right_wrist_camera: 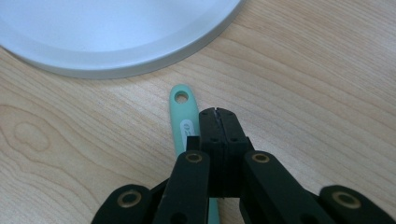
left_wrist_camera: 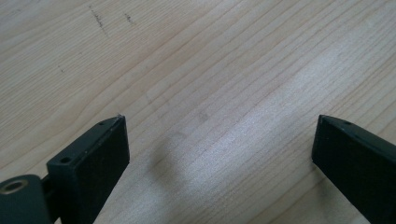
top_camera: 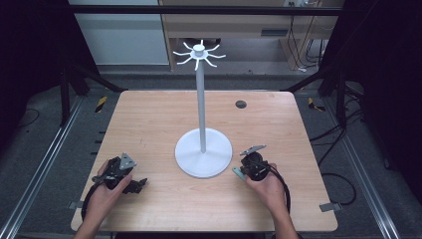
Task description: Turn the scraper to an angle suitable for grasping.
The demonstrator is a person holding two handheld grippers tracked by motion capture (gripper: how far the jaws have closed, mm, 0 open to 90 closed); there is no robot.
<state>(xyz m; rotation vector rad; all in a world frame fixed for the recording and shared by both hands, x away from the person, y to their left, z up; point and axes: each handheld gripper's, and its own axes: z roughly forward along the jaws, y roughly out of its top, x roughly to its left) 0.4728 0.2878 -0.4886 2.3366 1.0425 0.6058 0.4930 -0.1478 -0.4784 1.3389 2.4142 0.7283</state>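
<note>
A mint-green utensil handle (right_wrist_camera: pixel 181 116) lies on the wooden table (top_camera: pixel 149 124) just beside the white stand's round base (right_wrist_camera: pixel 116 42), its holed end pointing toward that base, directly beneath the right gripper (right_wrist_camera: pixel 218 122), whose jaws are pressed together, empty, above it.

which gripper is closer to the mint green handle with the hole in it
Right. The right gripper sits shut just above the mint green handle, beside the white stand base. The left gripper rests open across the table.

A pale wooden table (top_camera: pixel 149 119) bears a white stand (top_camera: pixel 203 152) near its middle, with a mint-green handle (right_wrist_camera: pixel 181 116) lying just beside the base.
</note>
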